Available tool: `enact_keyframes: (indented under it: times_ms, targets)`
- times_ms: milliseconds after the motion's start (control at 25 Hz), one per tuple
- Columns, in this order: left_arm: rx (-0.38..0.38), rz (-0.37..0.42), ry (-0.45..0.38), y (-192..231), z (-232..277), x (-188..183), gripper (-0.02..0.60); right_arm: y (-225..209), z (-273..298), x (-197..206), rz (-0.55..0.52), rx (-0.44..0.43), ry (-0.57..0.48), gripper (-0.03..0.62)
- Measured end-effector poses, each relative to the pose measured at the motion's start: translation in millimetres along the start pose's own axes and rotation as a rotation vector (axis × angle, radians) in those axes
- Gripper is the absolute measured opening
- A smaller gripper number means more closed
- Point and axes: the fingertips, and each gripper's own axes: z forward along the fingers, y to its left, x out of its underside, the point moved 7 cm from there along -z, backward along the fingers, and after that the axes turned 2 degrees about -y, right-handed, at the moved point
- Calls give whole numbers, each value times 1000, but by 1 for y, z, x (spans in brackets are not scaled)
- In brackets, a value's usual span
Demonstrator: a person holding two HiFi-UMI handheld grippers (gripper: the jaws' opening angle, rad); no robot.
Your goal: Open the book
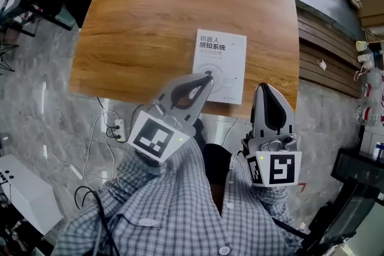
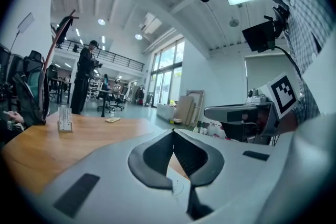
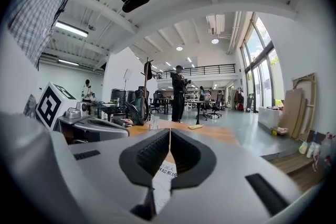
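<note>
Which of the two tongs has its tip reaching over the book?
The left tongs: in the head view its shut tip overlaps the white book's near-left part, while the right tongs sits beside the book's right edge.

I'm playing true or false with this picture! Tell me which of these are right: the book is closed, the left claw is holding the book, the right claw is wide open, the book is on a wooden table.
1. The book is closed. True.
2. The left claw is holding the book. False: it is shut with nothing in it, and the book lies flat on its own.
3. The right claw is wide open. False: its two sides are pressed together, and it is empty.
4. The book is on a wooden table. True: it lies near the edge closest to the person.
</note>
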Motion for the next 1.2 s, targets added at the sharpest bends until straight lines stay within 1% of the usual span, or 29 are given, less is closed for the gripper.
enact_keyframes:
  times_ms: [240,400,520,640,760,840,1000,1200]
  targets:
    - [4,-34,27,23,10,12,9,-5,26,4,-6,9,23,21]
    - [-7,-49,35,29,14,20,9,-9,38,10,-1,-1,43,21]
    - [-15,-67,59,31,16,30,9,-15,48,20,9,-11,70,21]
    - [-29,-86,92,35,19,44,9,-21,58,36,23,-22,105,21]
    - [-69,-87,123,42,20,57,9,-31,67,51,37,-9,131,21]
    - [-94,-116,138,46,19,67,9,-37,71,63,47,-16,160,21]
    - [-122,-165,176,48,24,95,9,-45,80,95,61,-51,248,23]
    - [-131,-176,229,44,35,125,9,-48,85,130,76,-98,353,23]
